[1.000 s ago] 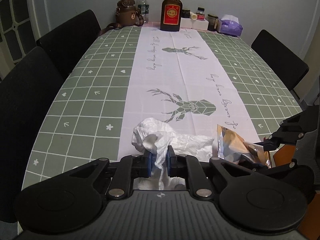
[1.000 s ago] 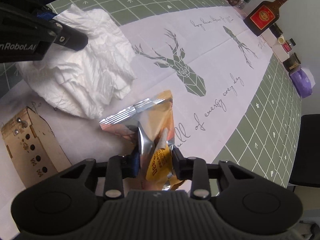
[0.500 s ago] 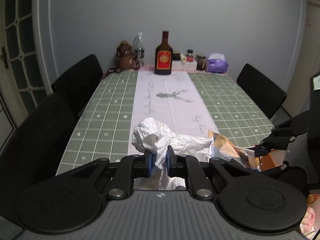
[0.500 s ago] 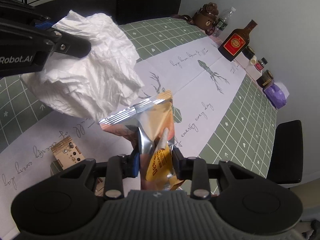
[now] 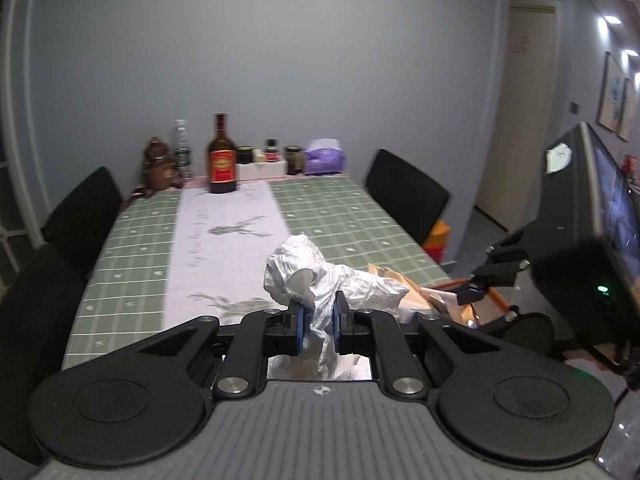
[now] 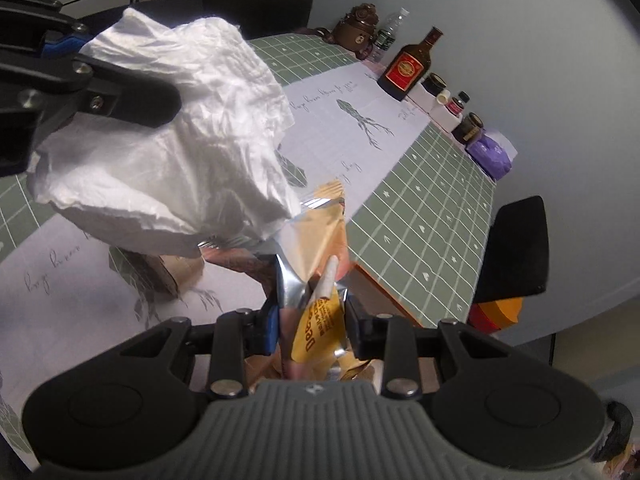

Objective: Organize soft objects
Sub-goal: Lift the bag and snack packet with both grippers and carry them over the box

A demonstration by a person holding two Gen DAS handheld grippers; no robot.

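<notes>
My left gripper point(image 5: 318, 322) is shut on a crumpled white plastic bag point(image 5: 316, 276) and holds it in the air above the near end of the table. The bag also fills the upper left of the right wrist view point(image 6: 172, 152), hanging from the left gripper's fingers point(image 6: 120, 96). My right gripper point(image 6: 310, 320) is shut on a silver and orange snack bag point(image 6: 316, 252), also lifted off the table. The snack bag touches the white bag's lower edge. In the left wrist view the snack bag point(image 5: 404, 292) and the right gripper point(image 5: 472, 292) sit to the right.
The table point(image 5: 320, 208) has a green checked cloth with a white deer-print runner. A brown cardboard box point(image 6: 172, 272) stands below the bags. At the far end stand a dark bottle point(image 5: 222, 160), a bear figure point(image 5: 160, 166), jars and a purple tissue pack point(image 5: 324, 158). Black chairs point(image 5: 404, 196) line both sides.
Both grippers have risen well above the table with their bags still held. The two bags have come closer and the white bag now overlaps the snack bag's top.
</notes>
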